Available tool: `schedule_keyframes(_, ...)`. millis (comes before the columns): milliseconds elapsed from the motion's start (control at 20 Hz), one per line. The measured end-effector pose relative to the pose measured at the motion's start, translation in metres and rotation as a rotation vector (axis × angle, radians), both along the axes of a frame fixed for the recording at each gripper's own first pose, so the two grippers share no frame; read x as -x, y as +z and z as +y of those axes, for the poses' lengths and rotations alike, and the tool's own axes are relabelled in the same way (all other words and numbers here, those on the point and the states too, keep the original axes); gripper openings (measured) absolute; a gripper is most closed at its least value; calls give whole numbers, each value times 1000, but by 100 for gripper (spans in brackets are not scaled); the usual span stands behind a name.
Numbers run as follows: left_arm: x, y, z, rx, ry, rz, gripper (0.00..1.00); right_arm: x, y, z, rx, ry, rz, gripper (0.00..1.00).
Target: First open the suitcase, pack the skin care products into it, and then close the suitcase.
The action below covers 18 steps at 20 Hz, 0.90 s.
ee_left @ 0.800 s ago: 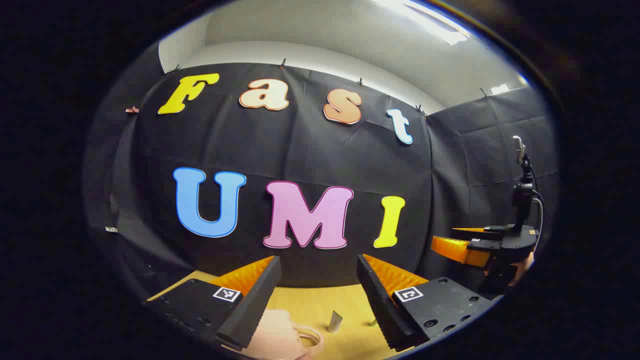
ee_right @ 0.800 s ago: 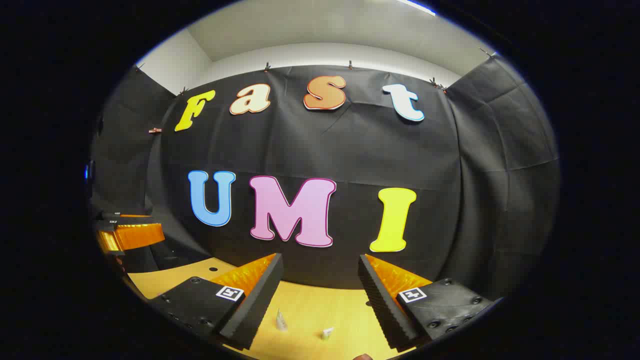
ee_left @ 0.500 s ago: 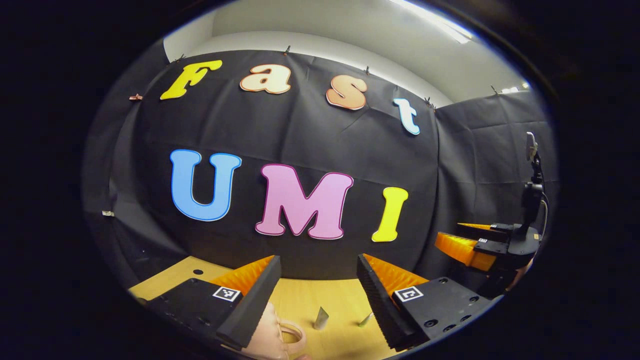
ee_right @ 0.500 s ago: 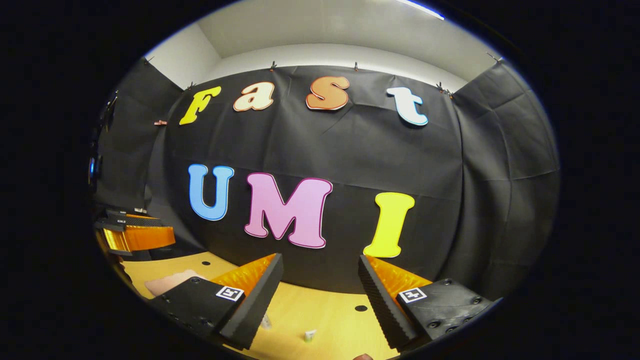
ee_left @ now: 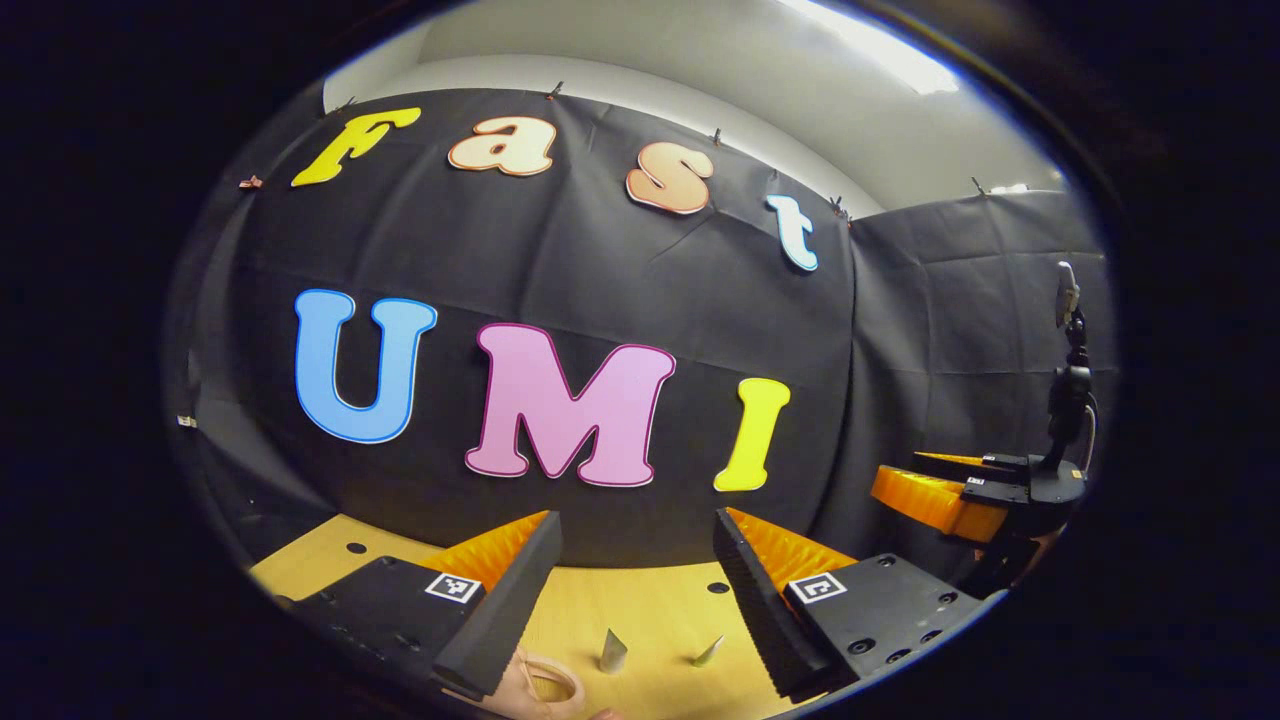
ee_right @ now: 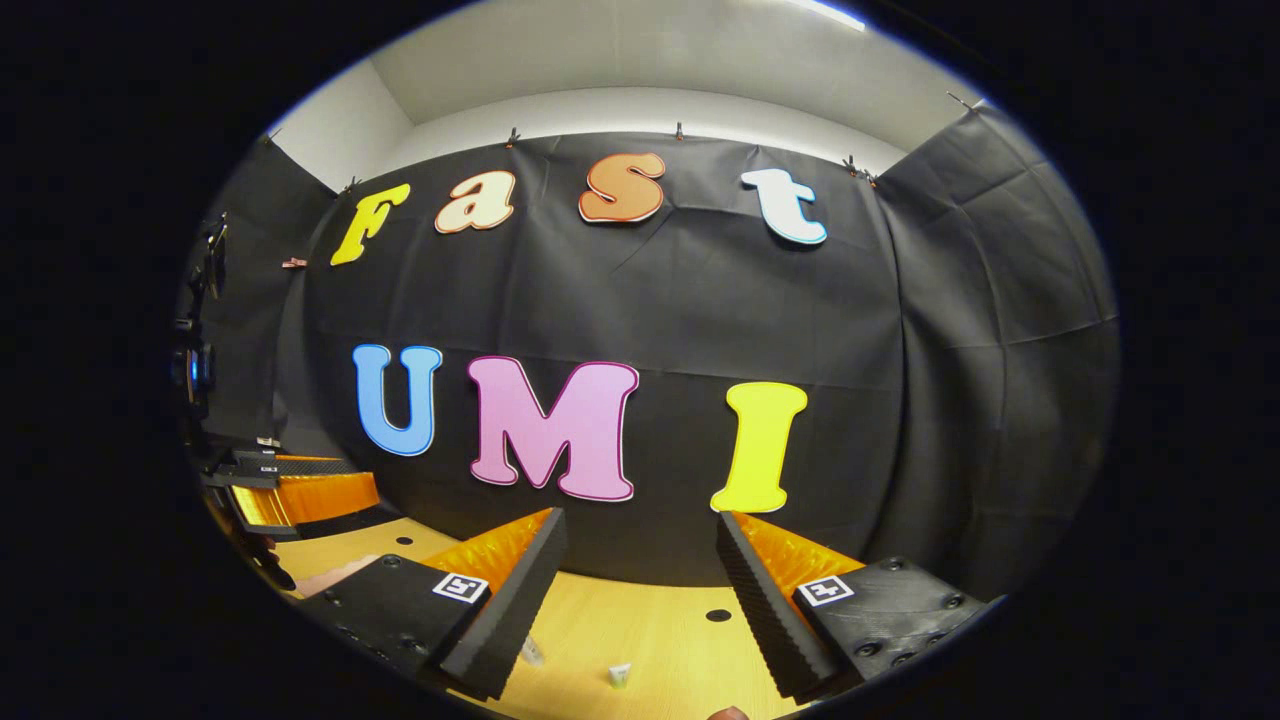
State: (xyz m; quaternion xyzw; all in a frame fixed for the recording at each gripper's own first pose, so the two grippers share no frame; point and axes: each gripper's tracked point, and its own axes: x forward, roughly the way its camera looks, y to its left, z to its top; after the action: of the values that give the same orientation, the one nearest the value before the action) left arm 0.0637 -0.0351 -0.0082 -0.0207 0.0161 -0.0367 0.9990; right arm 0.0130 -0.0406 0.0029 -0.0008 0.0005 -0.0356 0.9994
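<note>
In the left gripper view, the left gripper (ee_left: 637, 580) hangs wide apart, gripping nothing, above a wooden table (ee_left: 640, 610). The pink suitcase (ee_left: 535, 685) peeks out at 7 o'clock, two small skin care tubes (ee_left: 612, 652) at 6 o'clock. The right gripper (ee_left: 935, 497) shows at 3 o'clock. Opening probably comes first: dip low and find the case's edge.

In the right gripper view, the right gripper (ee_right: 640, 580) is likewise spread and empty, with small products (ee_right: 619, 675) at 6 o'clock. The left gripper (ee_right: 300, 495) sits at 9 o'clock before the black cloth wall (ee_right: 700, 300).

Each black, blocky hand-held tool (ee_left: 633, 600) (ee_right: 633, 600) carries round screws and a small square black-and-white marker tag (ee_left: 452, 587) on both finger mounts; fingers (ee_left: 500, 605) are ribbed wedges.
</note>
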Motion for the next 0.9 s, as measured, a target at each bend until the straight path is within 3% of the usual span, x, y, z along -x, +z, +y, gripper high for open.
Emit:
schedule_keyframes(150, -9, -21, 3, -24, -54, 81, 95, -5, -8, 12, 16, -7, 24, 96)
schedule_keyframes(400, -26, -107, 6, 1, -148, 354, 96, -9, -30, 21, 36, -24, 70, 98)
schedule_keyframes(650, -20, -254, 30, -23, -73, 878, 96, 1, -43, 11, 11, -56, 100, 96)
schedule_keyframes(800, -19, -313, 30, -61, -52, 1079, 97, 11, -50, -9, 23, -97, 110, 96)
schedule_keyframes(900, -13, -351, 28, -15, -27, 1204, 97, 22, -58, -26, 31, -134, 133, 96)
